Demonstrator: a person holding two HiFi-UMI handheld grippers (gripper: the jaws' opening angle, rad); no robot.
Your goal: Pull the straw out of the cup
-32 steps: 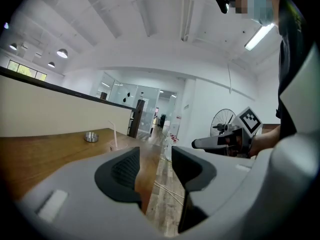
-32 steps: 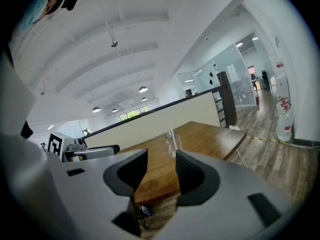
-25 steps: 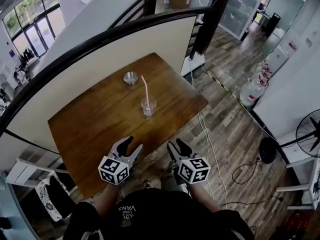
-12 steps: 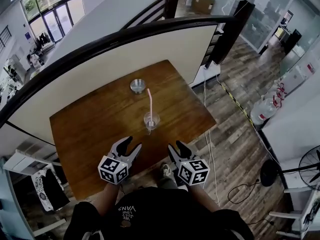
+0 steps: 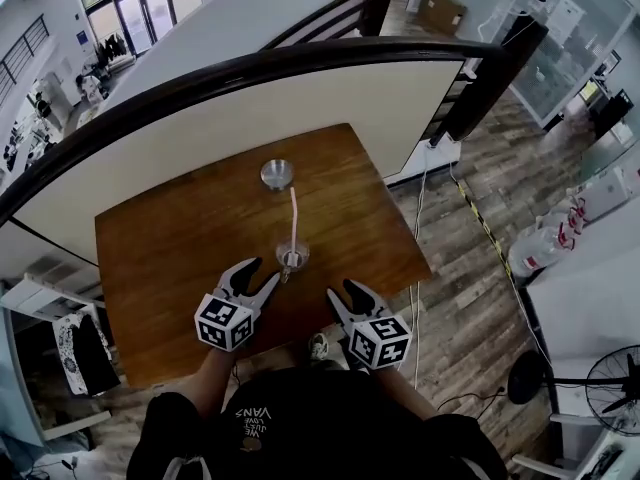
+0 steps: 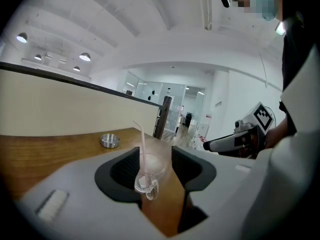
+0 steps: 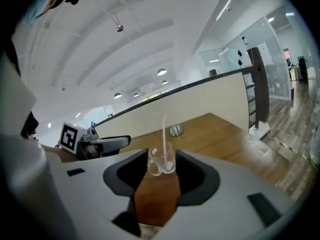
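Note:
A clear glass cup point(image 5: 291, 259) with a handle stands on the wooden table point(image 5: 180, 238), near its front edge. A pale pink straw point(image 5: 294, 213) stands in it and leans toward the far side. My left gripper point(image 5: 256, 273) hovers open just left of the cup, which shows between its jaws as the cup point(image 6: 148, 173) with the straw point(image 6: 142, 144). My right gripper point(image 5: 343, 294) is open too, a little right of and nearer than the cup point(image 7: 162, 160), with the straw point(image 7: 164, 134) rising from it. Neither gripper touches anything.
A small round metal dish point(image 5: 277, 174) sits farther back on the table. A cream partition wall with a dark curved rail point(image 5: 300, 53) borders the table's far side. Wooden floor with a cable point(image 5: 420, 268) lies to the right.
The view has shifted so the table and cup sit closer to me. Both grippers have come nearer the cup, the left one now beside it. The straw stays in the cup.

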